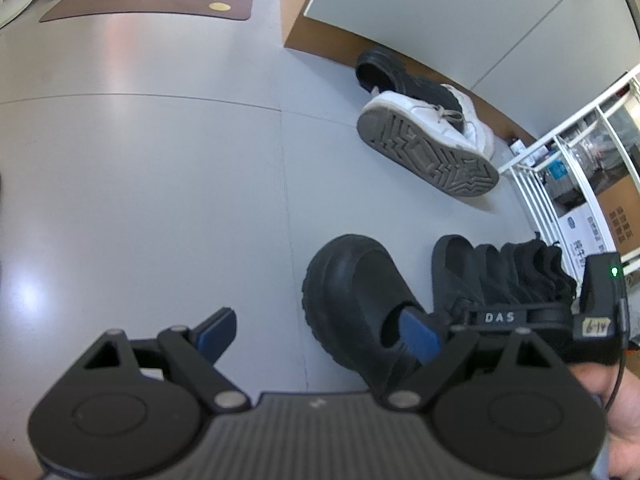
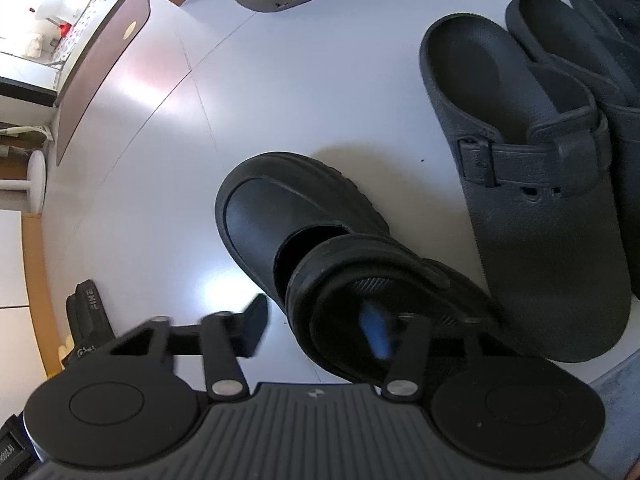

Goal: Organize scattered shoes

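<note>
Right tool point(image 2: 316, 328): jaws spread wide, right blue pad point(image 2: 374, 332) down inside the heel opening of the black chunky clog point(image 2: 320, 248), left finger outside it over bare floor point(image 2: 140, 160). Straddling the clog's rear wall, not clamped on it.

Left tool point(image 1: 316, 332): also wide open, gripping nothing. Its right blue pad point(image 1: 418, 334) overlaps the same clog point(image 1: 352, 300) near the heel opening; cannot tell whether touching. Right tool's body, marked DAS point(image 1: 520, 316), reaches in from the right just behind that pad.

Clog upright on the floor, toe pointing away from both tools.

Just beside it to the right: black buckle clog point(image 2: 532, 208), upright, parallel, a small gap between. Further black shoes point(image 1: 532, 272) packed past it in a row; count unclear, edges merge.

Farther out by the cabinet point(image 1: 460, 8): 1 white sneaker point(image 1: 432, 140) tipped on its side, sole showing, lying against 1 black clog point(image 1: 384, 72).

White rack point(image 1: 560, 184) at the right edge.
</note>
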Available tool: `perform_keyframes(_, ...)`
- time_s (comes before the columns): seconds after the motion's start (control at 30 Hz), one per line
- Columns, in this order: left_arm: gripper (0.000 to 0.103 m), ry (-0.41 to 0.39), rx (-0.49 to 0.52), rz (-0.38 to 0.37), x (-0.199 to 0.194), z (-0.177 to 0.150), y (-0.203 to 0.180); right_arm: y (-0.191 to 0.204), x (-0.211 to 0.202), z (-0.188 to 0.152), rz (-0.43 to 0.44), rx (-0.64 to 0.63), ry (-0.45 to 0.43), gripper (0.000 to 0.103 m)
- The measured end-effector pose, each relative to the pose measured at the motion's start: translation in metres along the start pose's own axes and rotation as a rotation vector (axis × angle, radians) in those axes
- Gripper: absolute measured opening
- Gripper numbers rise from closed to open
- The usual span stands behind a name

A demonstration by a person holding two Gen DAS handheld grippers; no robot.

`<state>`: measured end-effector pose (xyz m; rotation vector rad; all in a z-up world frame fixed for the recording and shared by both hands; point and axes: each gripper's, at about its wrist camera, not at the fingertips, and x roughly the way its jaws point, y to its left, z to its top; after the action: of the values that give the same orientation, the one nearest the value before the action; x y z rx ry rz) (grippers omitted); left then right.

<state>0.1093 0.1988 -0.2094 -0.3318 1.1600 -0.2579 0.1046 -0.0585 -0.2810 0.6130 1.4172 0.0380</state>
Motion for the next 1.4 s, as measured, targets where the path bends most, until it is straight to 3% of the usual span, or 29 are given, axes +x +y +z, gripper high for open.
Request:
perform_keyframes(0.07,0.090,0.000,0.002,0.002,0.000,0.000,0.001,0.000,0.000,0.001,0.001,-0.007,-0.016,0.032)
perform_keyframes(0.17,0.091,0.003,0.007,0.006,0.002,0.000,0.001,0.000,0.001,0.002,0.022,-0.019,-0.027,0.027)
perform_keyframes(0.6,0.091,0.026,-0.013,0.016,0.011,-0.002,0.012,0.017,0.002,-0.002,0.054,-0.142,-0.035,0.021)
perform_keyframes(0.8,0.091,0.016,-0.032,0.021,0.009,-0.001,0.018,0.044,0.002,-0.006,0.037,-0.303,-0.036,0.017)
perform_keyframes(1.03,0.091,0.008,-0.043,0.027,0.005,-0.001,0.022,0.068,0.005,0.002,0.029,-0.537,0.052,0.016)
perform_keyframes(1.4,0.091,0.002,-0.044,0.029,0.001,0.000,0.023,0.093,0.004,0.008,0.052,-0.802,0.197,0.015)
